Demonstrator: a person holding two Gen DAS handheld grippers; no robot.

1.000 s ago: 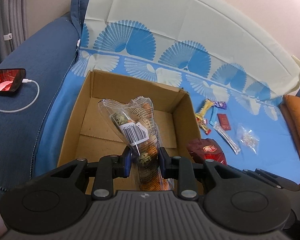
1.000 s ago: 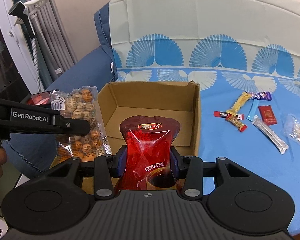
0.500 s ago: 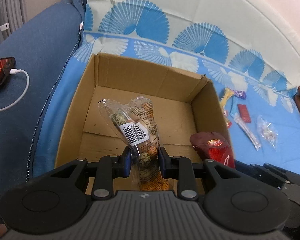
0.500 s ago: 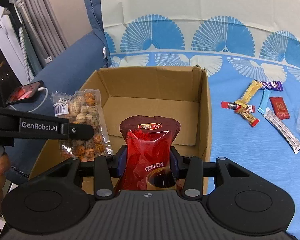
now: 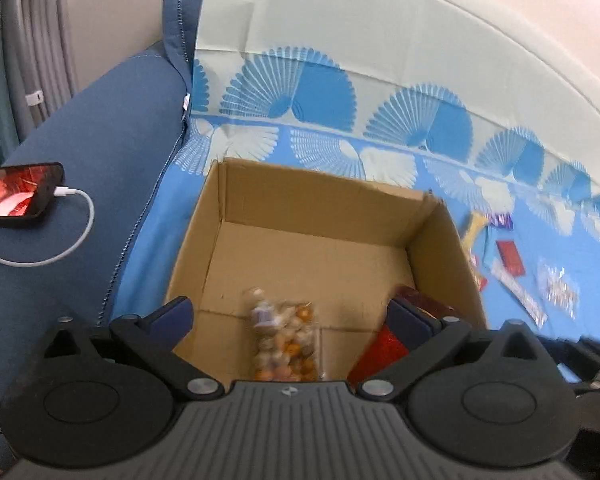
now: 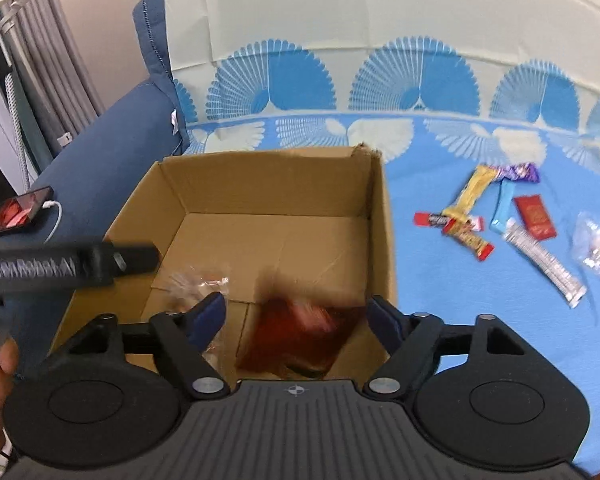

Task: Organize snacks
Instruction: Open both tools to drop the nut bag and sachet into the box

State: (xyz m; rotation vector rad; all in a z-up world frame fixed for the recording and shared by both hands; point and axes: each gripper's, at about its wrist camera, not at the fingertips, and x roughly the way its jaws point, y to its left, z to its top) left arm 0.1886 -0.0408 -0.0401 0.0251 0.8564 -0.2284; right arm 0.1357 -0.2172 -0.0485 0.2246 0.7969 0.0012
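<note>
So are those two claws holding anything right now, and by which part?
Nothing. The left gripper and right gripper have just opened; the clear snack bag and red pouch sit loose in the cardboard box.

Right gripper (image 6: pixel 296 314) jaws just opened wide; blurred red pouch (image 6: pixel 300 334) lies free in cardboard box (image 6: pixel 384 240), near its front-right corner.

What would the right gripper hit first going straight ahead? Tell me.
Probably the red snack pouch, lying blurred in the cardboard box right between and below the open fingers of the right gripper. Beyond it comes the box floor; depth is hard to judge.
</note>
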